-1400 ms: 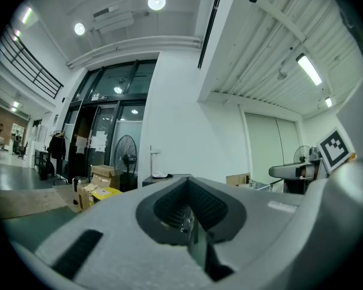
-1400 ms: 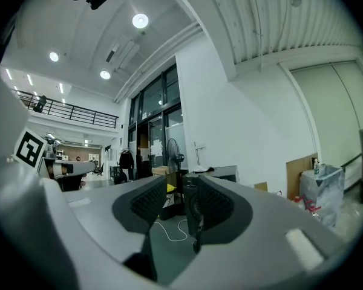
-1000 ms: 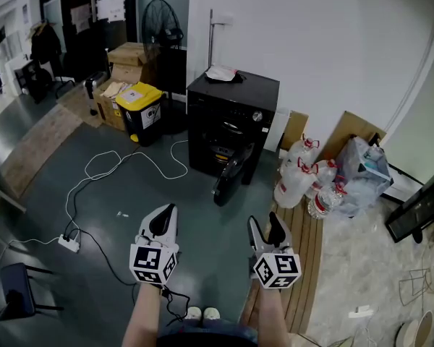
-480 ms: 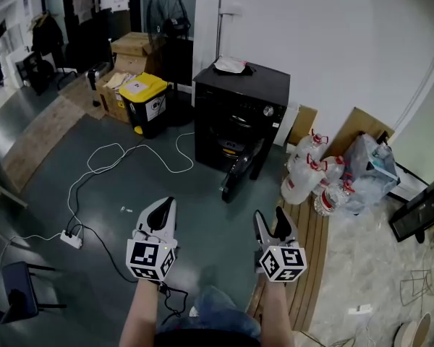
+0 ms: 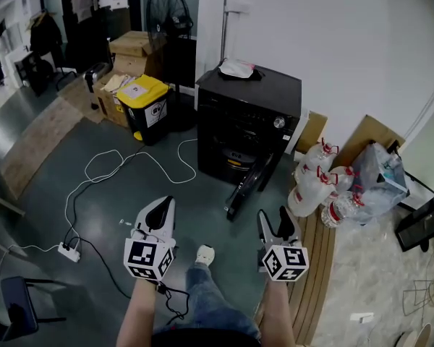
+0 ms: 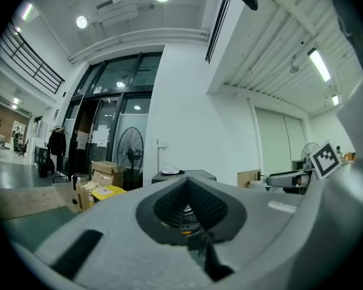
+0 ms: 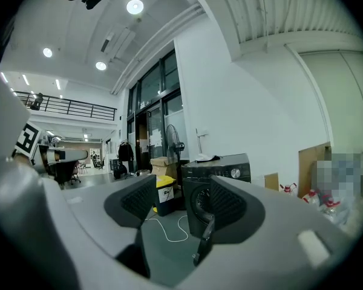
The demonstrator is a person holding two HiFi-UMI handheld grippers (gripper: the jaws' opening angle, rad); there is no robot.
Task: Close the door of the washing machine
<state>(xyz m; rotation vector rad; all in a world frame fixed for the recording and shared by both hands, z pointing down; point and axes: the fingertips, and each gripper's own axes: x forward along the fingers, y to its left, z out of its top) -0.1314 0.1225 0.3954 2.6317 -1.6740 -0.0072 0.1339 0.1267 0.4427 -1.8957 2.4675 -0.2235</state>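
The black washing machine (image 5: 249, 118) stands against the white wall, a white cloth (image 5: 239, 69) on its top. Its round door (image 5: 247, 186) hangs open, swung out toward me on the right side. Both grippers are held level, well short of the machine. My left gripper (image 5: 161, 210) is shut with nothing in it; in its own view the left gripper (image 6: 187, 183) has its pads meeting in front of the machine (image 6: 190, 174). My right gripper (image 5: 275, 219) is open and empty. Between the pads of the right gripper (image 7: 183, 201) I see the machine (image 7: 225, 165) and the door (image 7: 206, 237).
A yellow-lidded bin (image 5: 146, 103), cardboard boxes (image 5: 126, 49) and a standing fan (image 5: 165, 9) are left of the machine. A white cable (image 5: 130, 168) and power strip (image 5: 67, 251) lie on the floor. Water bottles (image 5: 315, 183), a plastic bag (image 5: 376, 176) and wooden slats (image 5: 315, 266) crowd the right.
I have walked toward the washing machine, which now sits larger and nearer in the head view. Both grippers moved forward with me, and a shoe has stepped out between them.
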